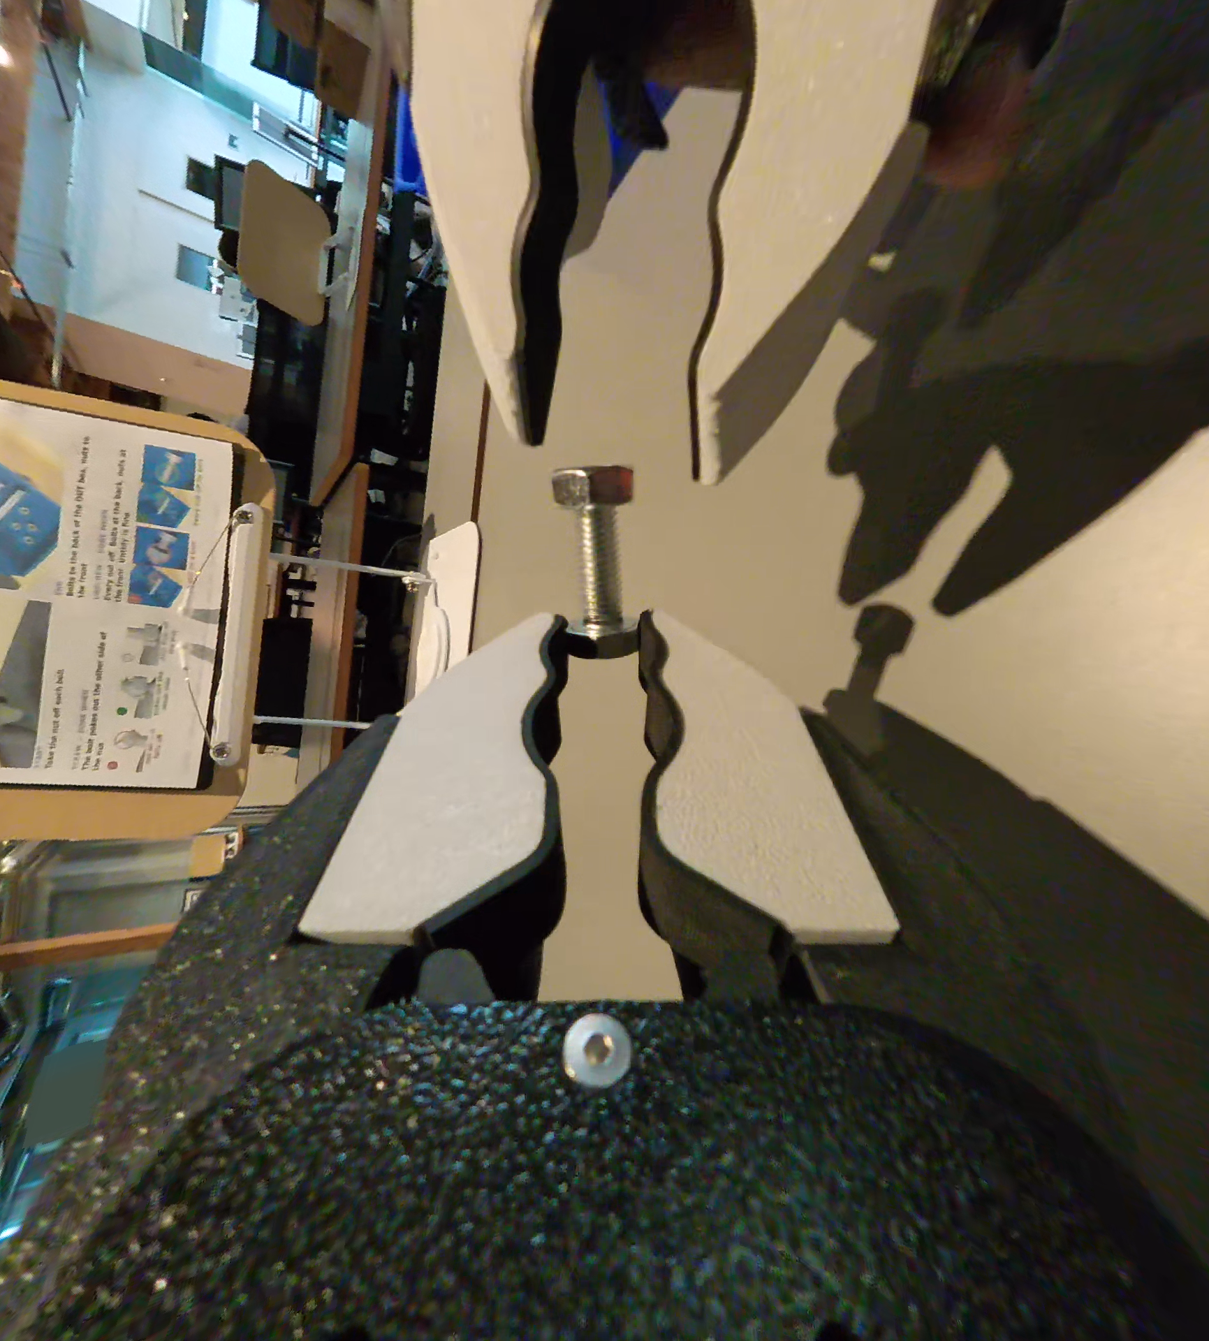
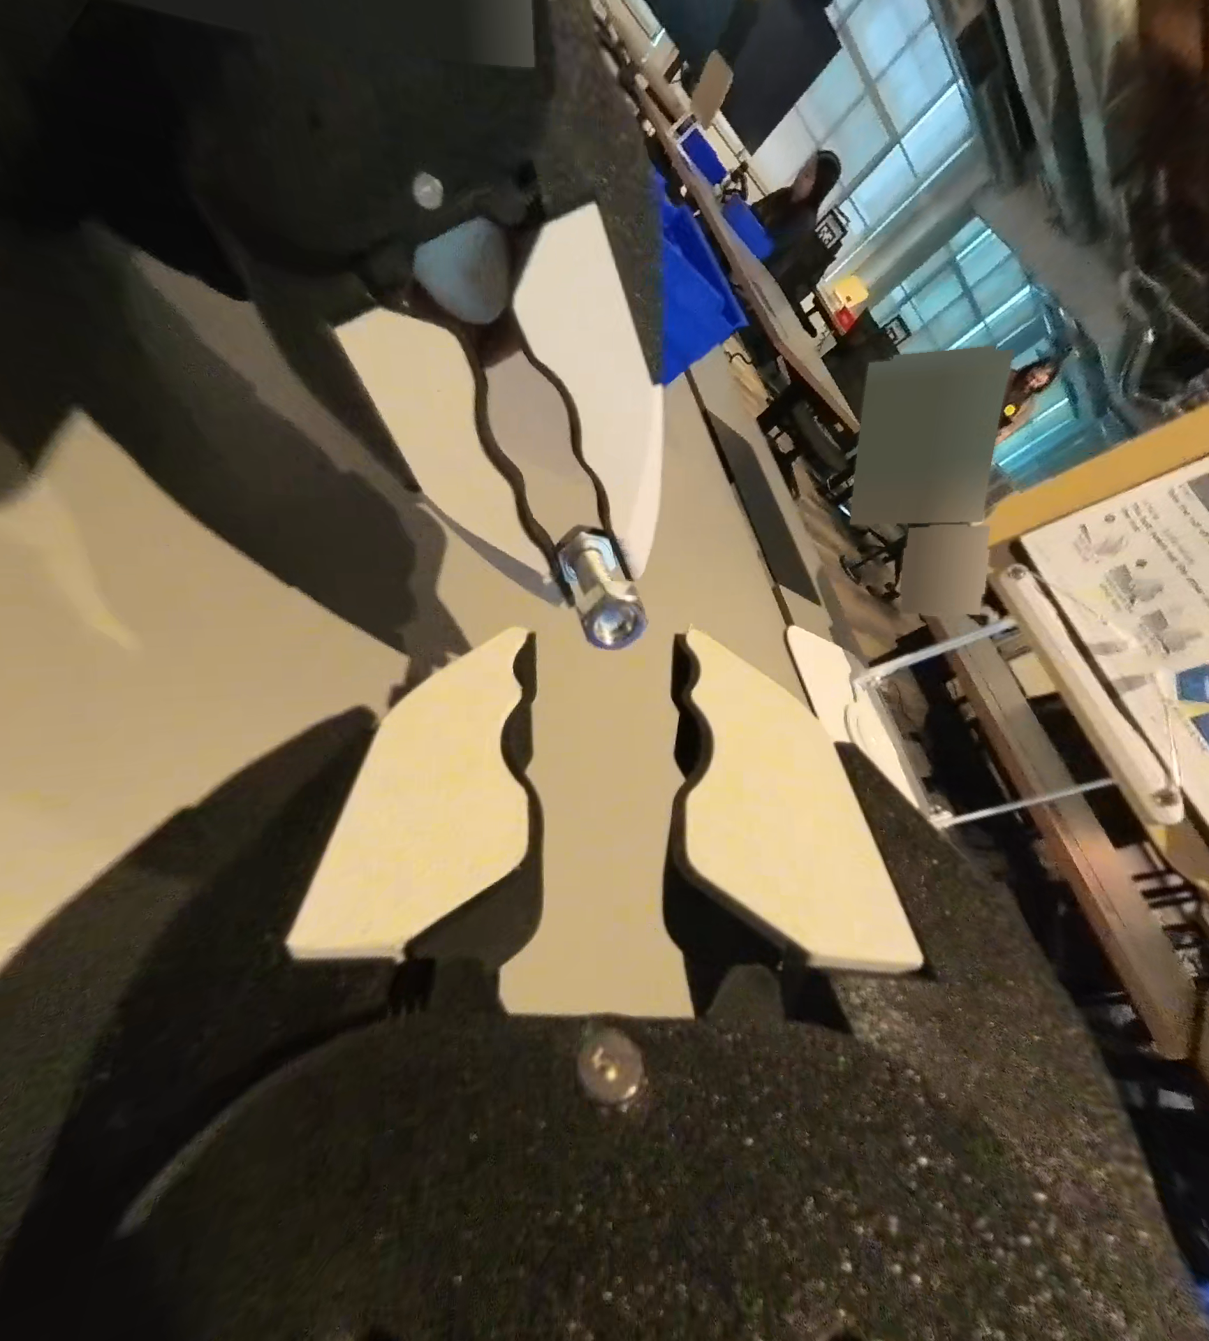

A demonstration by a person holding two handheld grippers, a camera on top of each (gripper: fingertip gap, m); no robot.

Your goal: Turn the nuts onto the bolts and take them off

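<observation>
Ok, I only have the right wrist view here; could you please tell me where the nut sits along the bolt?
Observer: In the left wrist view the nut sits at the far end of the bolt, with bare thread up to the head.
Operator: Thanks. Are my fingers touching the head?
Observer: No. The right gripper is open, its tips about level with the head and clear on both sides.
Operator: Is the bolt skewed?
Observer: No, it points straight out from the left gripper, in line with its fingers, which are shut on the nut.
</observation>
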